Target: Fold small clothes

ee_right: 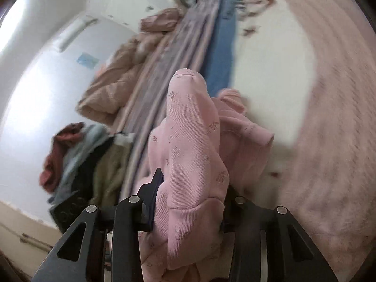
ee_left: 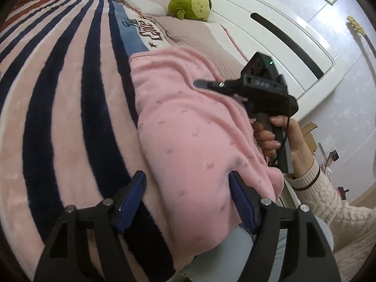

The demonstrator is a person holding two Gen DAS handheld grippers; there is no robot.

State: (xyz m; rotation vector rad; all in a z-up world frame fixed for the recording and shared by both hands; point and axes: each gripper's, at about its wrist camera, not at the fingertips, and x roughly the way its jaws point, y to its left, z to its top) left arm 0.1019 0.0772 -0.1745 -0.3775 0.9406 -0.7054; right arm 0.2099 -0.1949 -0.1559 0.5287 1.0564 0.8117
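A pink knit garment with small flower marks lies spread on the striped blanket near the bed's edge. My left gripper stands open over its near end; its blue pads are wide apart, and the right pad touches the cloth's side. In the left wrist view a hand holds my right gripper at the garment's far right edge. In the right wrist view a bunched fold of the pink garment fills the gap of the right gripper, which is shut on it. Cloth hides its right finger.
A pink and navy striped blanket covers the bed. A green plush toy sits by the white headboard. A beige garment and a pile of mixed clothes lie along the bed's left side. A person's knee is below.
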